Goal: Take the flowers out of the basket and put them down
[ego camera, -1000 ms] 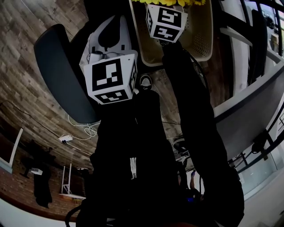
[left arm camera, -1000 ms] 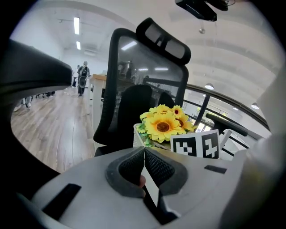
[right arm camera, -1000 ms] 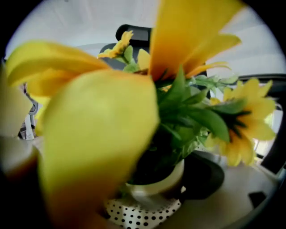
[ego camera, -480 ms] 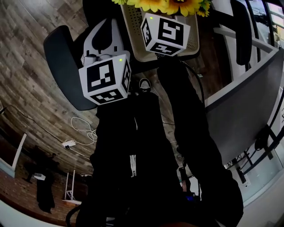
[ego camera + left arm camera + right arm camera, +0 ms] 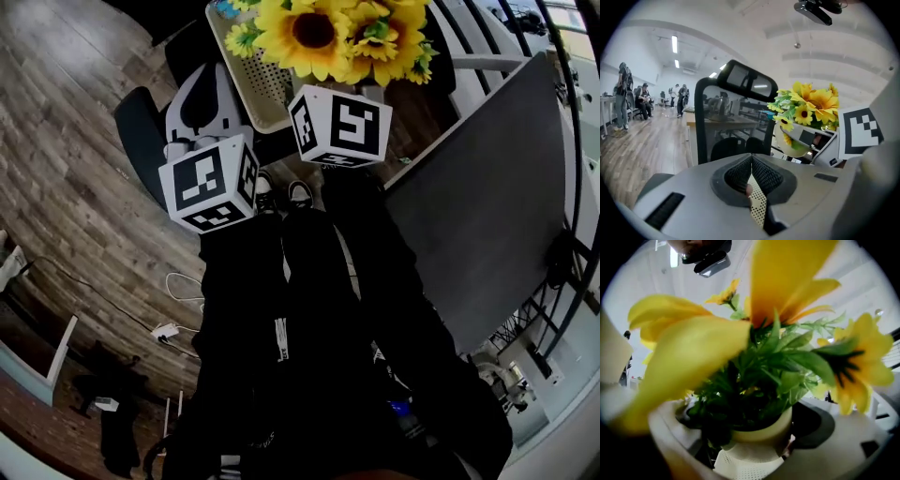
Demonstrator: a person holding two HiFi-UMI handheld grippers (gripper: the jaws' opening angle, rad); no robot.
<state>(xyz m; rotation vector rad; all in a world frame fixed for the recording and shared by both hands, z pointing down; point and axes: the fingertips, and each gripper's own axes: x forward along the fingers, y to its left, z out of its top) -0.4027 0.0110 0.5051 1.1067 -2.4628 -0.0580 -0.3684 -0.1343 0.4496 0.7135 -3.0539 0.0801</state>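
Above the wood floor (image 5: 84,141), left tongs (image 5: 751,164) clenched on rim of basket (image 5: 267,84), right tongs (image 5: 757,433) grasping pot of flowers (image 5: 319,33)

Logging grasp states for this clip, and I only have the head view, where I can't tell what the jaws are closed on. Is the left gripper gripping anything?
Observer: Yes. The left gripper view shows the left gripper with its jaws shut on a thin perforated sheet, apparently the wall of the basket.
Operator: And the right one, under the flowers?
Observer: In the right gripper view the right gripper has its jaws on either side of a cream pot, gripping it, with the flowers rising out of it.
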